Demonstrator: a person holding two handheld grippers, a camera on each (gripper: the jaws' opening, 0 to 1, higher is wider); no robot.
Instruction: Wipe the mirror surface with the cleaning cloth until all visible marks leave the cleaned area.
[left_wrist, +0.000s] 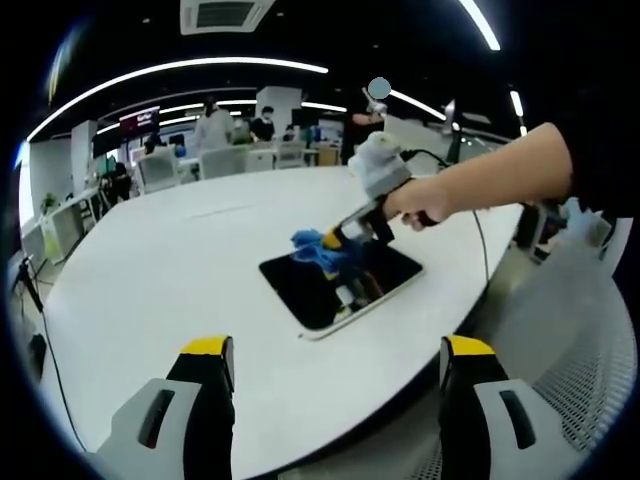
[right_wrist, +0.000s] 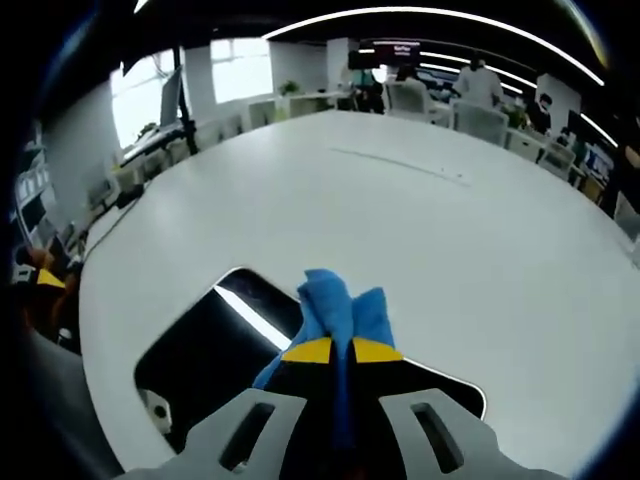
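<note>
Right claw (right_wrist: 340, 352), yellow-tipped grey jaws: clenched on a crumpled blue cleaning cloth (right_wrist: 335, 305), the fabric bunched ahead of the tips and pressed down onto a dark rectangular mirror with a pale rim (right_wrist: 210, 350). In the left gripper view the same right claw (left_wrist: 340, 236) is carried by a person's hand (left_wrist: 420, 200) reaching in from the right, the cloth (left_wrist: 318, 246) resting on the far part of the mirror (left_wrist: 330, 290). Left claw (left_wrist: 335, 355): released, jaws standing well apart and holding nothing, hovering near the front edge of the worktop and well apart from the mirror. Mirror: lies flat on a broad white rounded worktop (right_wrist: 420, 220), close to that worktop's near edge (left_wrist: 150, 300), with nothing bracing it. Marks on the glass: too small to tell; ceiling lights reflect as bright streaks. Beyond: office chairs and people standing at the far side of the room. Hazards, as judged: an unbraced mirror is likely to skate toward the worktop edge under a firm stroke; a narrow pinch leaves little cloth under the tips, so the hard jaws could scrape the glass; the cloth may slip free if dragged sideways; reflections could be mistaken for marks, or hide them.
</note>
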